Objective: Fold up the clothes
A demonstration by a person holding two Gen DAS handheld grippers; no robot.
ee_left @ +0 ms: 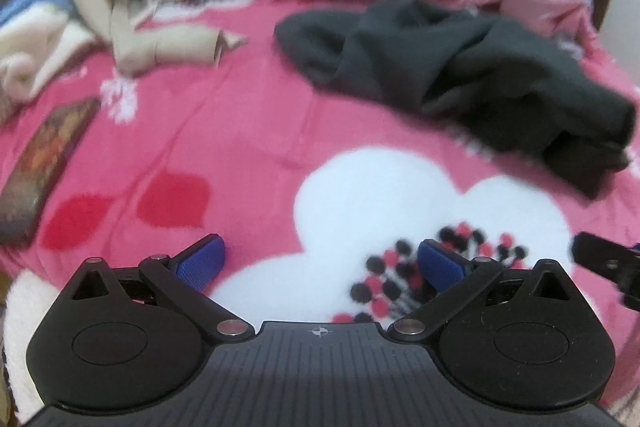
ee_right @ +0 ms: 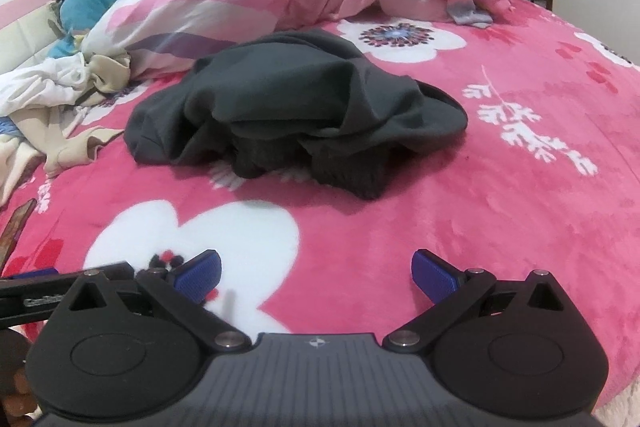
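Two tools, our left tool (ee_left: pixel 322 263) and right tool (ee_right: pixel 316 273), gape wide and empty; we see a crumpled dark garment (ee_right: pixel 296 107) on the pink bed (ee_right: pixel 500 219).

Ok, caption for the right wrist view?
Open right claw hovers over the pink floral blanket, facing a crumpled dark grey garment not yet folded.

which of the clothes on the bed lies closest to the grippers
The dark grey garment, crumpled alone mid-bed; the beige and white clothes lie piled farther off at the left.
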